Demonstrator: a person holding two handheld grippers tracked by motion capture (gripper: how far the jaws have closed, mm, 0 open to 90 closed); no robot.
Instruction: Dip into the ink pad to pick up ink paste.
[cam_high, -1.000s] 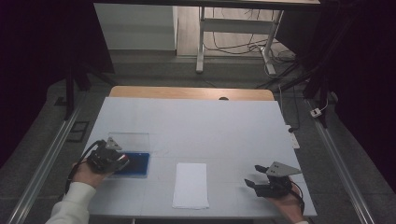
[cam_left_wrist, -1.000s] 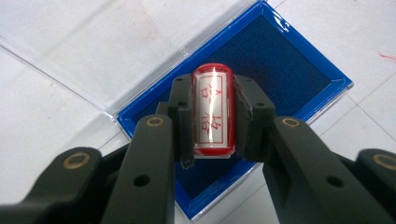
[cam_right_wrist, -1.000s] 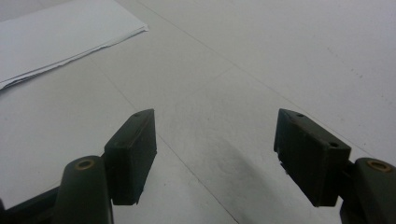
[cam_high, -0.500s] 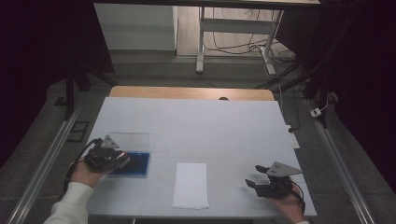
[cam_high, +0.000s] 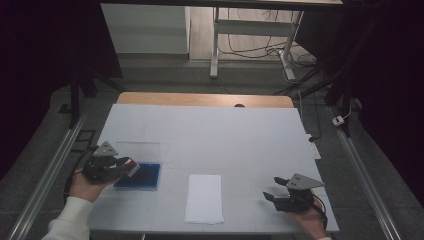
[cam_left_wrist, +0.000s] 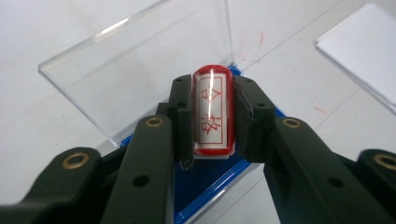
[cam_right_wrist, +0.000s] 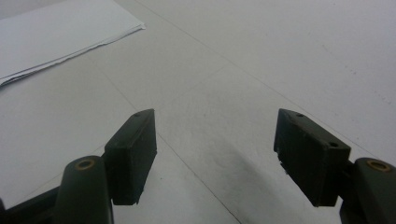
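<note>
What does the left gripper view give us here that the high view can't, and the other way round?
Left gripper view: the red characters printed on the stamp, and both pads pressing its sides. High view: the right gripper open over bare table, and the white paper lying between the two hands. Both: the left gripper shut on the stamp above the blue tray, its clear lid standing open behind.

A dim lab-like recording room: white-topped table (cam_high: 210, 130), floor rails (cam_high: 45, 180), loose cables (cam_high: 260, 50).
</note>
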